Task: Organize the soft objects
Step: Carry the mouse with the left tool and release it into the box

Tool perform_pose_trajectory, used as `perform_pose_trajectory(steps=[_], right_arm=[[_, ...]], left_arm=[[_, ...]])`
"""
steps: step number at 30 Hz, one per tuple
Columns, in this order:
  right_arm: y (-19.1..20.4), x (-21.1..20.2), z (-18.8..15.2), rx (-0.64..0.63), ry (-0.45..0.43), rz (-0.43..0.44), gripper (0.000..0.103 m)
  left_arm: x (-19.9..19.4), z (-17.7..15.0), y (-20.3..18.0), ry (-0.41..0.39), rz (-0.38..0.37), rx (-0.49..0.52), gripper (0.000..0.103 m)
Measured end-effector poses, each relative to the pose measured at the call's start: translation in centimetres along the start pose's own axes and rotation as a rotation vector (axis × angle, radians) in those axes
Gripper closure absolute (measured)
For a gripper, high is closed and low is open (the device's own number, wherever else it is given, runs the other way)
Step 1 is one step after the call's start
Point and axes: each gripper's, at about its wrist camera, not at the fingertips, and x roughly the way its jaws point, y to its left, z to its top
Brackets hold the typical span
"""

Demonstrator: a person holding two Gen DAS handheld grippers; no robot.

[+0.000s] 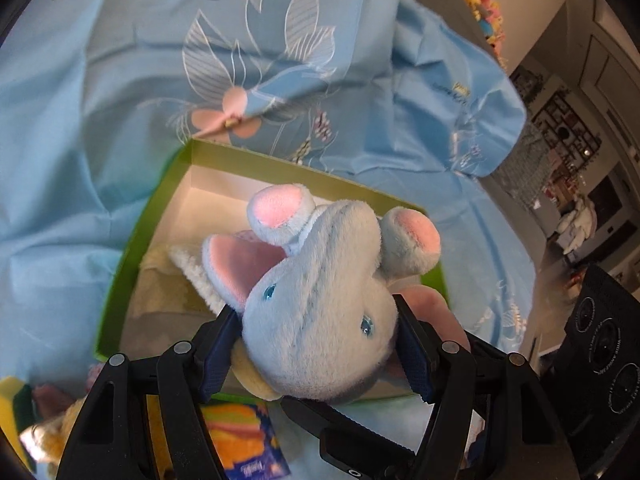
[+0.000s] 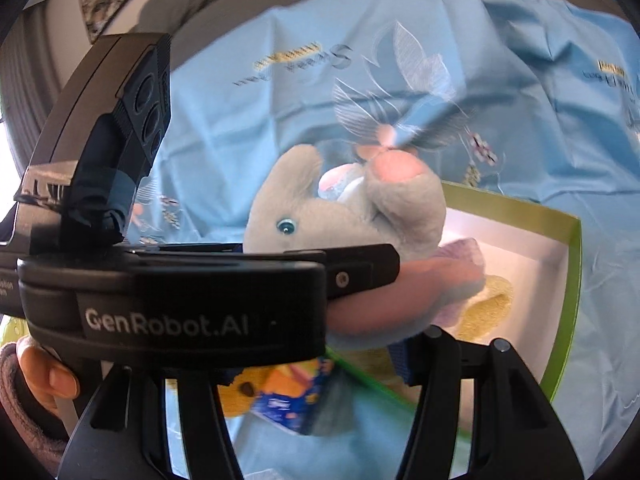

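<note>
One blue plush elephant (image 1: 320,304) with pink ear linings and glittery blue eyes is the only toy being carried. The left gripper (image 1: 320,340) has it by the head: the jaws stand fairly wide, and their blue pads (image 1: 218,350) press on both sides of the head. The elephant hangs just above the near edge of one green box (image 1: 132,240), which has a white inside and lies open on the table under a light blue cloth (image 1: 120,80) printed with leaves and a pink flower.

Inside the box I count two soft things: a cream knitted piece (image 1: 192,276) and a yellowish towel-like piece (image 1: 160,292), both partly hidden by the elephant. In front of the box, near the bottom of the left view, lie one packet with an orange and yellow print (image 1: 244,440) and a yellow plush toy (image 1: 52,432), mostly cut off by the left gripper's frame.

From the right wrist, the left gripper's black body (image 2: 172,304) crosses the view just in front and blocks most of the scene; the elephant (image 2: 320,208) shows above it, and the box (image 2: 568,280) lies to the right. A thumb (image 2: 48,376) and a pinkish sleeve (image 2: 24,408) show at the lower left. The right gripper (image 2: 328,392) points downward behind the left one; its jaws sit partly apart, but whether they touch anything cannot be told, since one fingertip is covered.
</note>
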Motion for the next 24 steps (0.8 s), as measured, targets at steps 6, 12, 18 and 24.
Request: perform_pose_trajectory(steps=[6,12,18,24], right_arm=[[-1.5,2.9,0.3,0.027,0.065,-0.024,0.044],[-1.9,3.5,0.1,0.019,0.079,-0.108,0.022],[-1.8,1.8,-0.5,0.015,0.066,-0.184,0.012],[-1.0,-2.0,-1.3,-0.001,0.004,-0.278,0.004]], left_arm=[[3.0,0.7,0.7,0.056,0.058,-0.034,0.028],[3.4,0.7,1.2,0.071,0.121,-0.027,0.012],[1.2,0.5,0.6,0.021,0.206,0.026,0.012],[-2.9,-0.5,0.2,-0.067,0.261,0.066,0.0]])
